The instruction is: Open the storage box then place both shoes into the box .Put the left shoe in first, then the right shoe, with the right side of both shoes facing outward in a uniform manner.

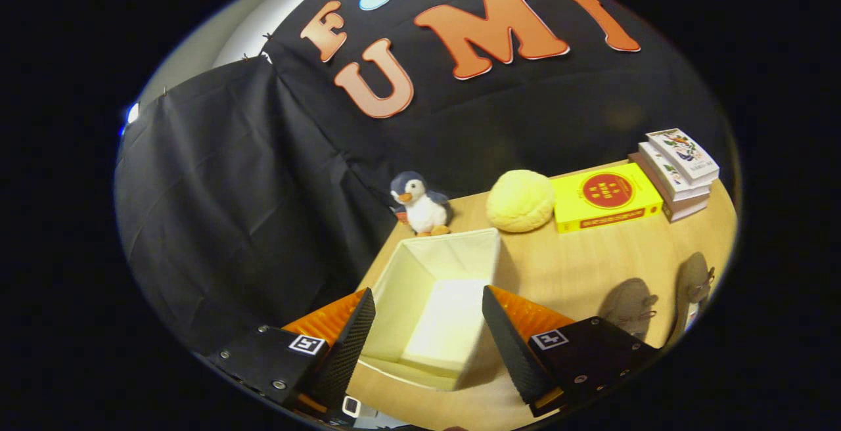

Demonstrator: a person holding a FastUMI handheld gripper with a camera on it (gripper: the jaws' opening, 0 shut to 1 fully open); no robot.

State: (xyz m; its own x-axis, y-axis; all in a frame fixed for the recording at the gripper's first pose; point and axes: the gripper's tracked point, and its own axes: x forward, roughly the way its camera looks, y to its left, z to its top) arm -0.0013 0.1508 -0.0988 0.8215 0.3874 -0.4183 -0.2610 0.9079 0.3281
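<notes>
While the gripper point(427, 326) is being held above the wooden table point(591, 267), its two fingers are being kept spread wide apart with nothing clasped between them — the left fingertip point(355, 332) and the right one are hanging over the near part of the storage box point(433, 299). At the far left, the black cloth wall point(230, 207) is being seen draped down past the table's edge. Further along, a plush penguin point(420, 204) is being shown standing upright at the back of the table, just behind the box's far left corner. The box itself is being viewed from above between and just beyond the fingers; it is standing open, cream-coloured, and its lit floor is being shown bare. To the right of the penguin, a round yellow plush ball point(520, 200) is being seen near the box's far right corner, and beside it a yellow box with a red disc point(606, 196) is lying flat. A stack of books point(677, 171) is being shown just beyond that. Past the right finger, two shoes point(631, 306) are lying side by side on the table — well apart from the box and outside it, blurred, the second point(693, 286) being nearest the table's right edge.
</notes>
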